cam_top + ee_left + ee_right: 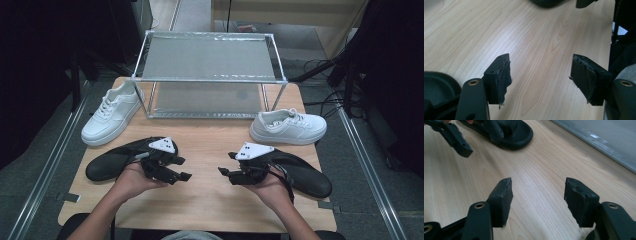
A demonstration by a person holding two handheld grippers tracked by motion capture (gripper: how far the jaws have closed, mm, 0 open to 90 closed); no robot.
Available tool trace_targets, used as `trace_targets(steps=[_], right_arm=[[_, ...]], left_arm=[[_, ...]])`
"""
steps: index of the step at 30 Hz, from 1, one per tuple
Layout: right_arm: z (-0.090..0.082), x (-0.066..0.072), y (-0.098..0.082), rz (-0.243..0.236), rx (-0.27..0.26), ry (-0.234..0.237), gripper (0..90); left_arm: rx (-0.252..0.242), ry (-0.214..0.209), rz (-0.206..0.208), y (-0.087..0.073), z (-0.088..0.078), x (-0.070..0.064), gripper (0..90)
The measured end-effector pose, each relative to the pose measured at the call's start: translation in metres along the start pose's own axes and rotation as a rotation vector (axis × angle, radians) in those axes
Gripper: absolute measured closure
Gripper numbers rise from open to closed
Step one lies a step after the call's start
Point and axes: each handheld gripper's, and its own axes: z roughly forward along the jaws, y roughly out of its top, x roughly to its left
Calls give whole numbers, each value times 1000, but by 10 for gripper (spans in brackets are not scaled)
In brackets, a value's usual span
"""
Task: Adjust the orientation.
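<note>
Surface (210,145): light wood w/ fine grain streaks, pale tan. Left black slipper (112,161) & right black slipper (305,172): plain matte black, no pattern. Left white sneaker (111,114) & right white sneaker (288,126): all white incl. laces & soles. Rack (207,75): silver metal frame, grey shelves w/ dull sheen. Left gripper (179,168) & right gripper (227,163): black bodies, each w/ light grey plate on top w/ small dark dots; jaws black, pads dark charcoal, brass-coloured rivets in gripper views. Floor (45,150): grey, w/ silver rails either side.
</note>
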Motion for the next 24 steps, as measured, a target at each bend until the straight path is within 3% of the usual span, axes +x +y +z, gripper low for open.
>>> trace_targets(steps=[4,5,9,14,24], right_arm=[[-1,0,1,-4,-6,-24,436],[-3,0,2,10,-22,-65,439],[-6,-1,2,3,-41,-92,456],[-4,-3,-1,11,-13,-96,446],[-2,-6,-7,11,34,-100,432]], left_arm=[[26,17,4,-2,0,3,536],[15,24,-5,-2,-2,3,574],[-38,36,0,0,-6,5,560],[-29,45,-1,1,-3,7,499],[-7,51,7,5,-1,9,475]])
